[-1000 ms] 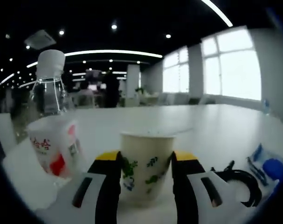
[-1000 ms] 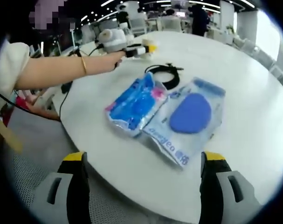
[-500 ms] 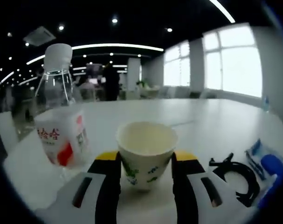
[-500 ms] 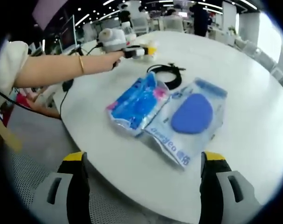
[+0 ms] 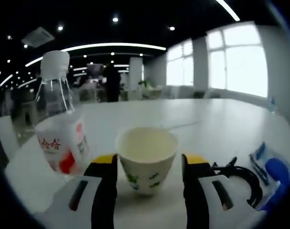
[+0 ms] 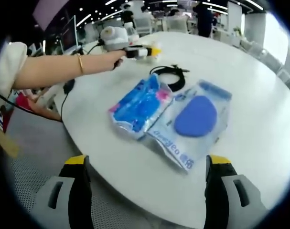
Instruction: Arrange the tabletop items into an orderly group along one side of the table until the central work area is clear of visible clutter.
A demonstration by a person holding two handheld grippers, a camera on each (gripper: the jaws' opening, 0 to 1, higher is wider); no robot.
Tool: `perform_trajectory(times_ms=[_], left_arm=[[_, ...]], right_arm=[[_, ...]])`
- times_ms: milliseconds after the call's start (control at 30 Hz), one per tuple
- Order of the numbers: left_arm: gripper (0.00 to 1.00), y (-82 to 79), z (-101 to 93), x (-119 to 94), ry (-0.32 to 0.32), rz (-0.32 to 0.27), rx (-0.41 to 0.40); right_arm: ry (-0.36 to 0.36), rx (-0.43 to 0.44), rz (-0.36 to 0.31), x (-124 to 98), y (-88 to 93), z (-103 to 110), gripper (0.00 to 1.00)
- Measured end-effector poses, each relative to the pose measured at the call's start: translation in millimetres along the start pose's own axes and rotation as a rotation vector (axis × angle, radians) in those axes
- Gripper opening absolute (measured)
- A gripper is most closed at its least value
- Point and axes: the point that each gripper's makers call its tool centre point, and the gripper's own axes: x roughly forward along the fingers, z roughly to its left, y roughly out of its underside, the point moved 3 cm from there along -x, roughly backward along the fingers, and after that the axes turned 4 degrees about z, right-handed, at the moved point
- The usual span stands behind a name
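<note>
A white paper cup (image 5: pixel 145 152) with green leaf print stands upright on the white table (image 5: pixel 216 124), between the jaws of my left gripper (image 5: pixel 149 163). That gripper is open, with its jaws standing off the cup's sides. Just left of the cup is a clear water bottle (image 5: pixel 59 129) with a white cap and a red and white label. My right gripper (image 6: pixel 147 164) hangs open over the table's near edge with nothing in it. Ahead of it lie a blue packet (image 6: pixel 140 106) and a clear pouch (image 6: pixel 195 119) holding a blue pad.
A coiled black cable (image 6: pixel 171 76) lies beyond the packets, and the cable (image 5: pixel 242 179) also sits right of the cup. A person's arm (image 6: pixel 63 69) reaches from the left, holding the left gripper (image 6: pixel 142 50). The round table (image 6: pixel 259 95) stretches bare to the right. Chairs and floor lie below its edge.
My left gripper's jaws have spread apart and let go of the cup, which now stands lower on the table. The right gripper has barely moved.
</note>
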Motion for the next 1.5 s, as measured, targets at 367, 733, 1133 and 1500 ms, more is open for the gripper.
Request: perform_trajectory(times_ms=[367,733,1133,1500], left_arm=[[0.66,2.1,-11.9,-15.3,0.048,0.063,-0.002],[0.74,0.8,-21.1,-43.4,0.077,0.121,0.007],[0.90,-8.4,-34.7,-78.9,0.123,0.151,0.003],[0.99,-15.5,-56.6,-109.8,0.228,0.153,0.042]], right_arm=[[0.002,0.010,-0.058,-5.2,-8.6,-0.1,0.99],[-0.008,0.000,-0.119,-9.8,-19.9,3.3,0.99],[-0.055,0.016,-0.163,-12.4,-26.4,11.3,0.99],[-0.062,0.016,-0.194,-14.5,-31.9,13.2,0.99]])
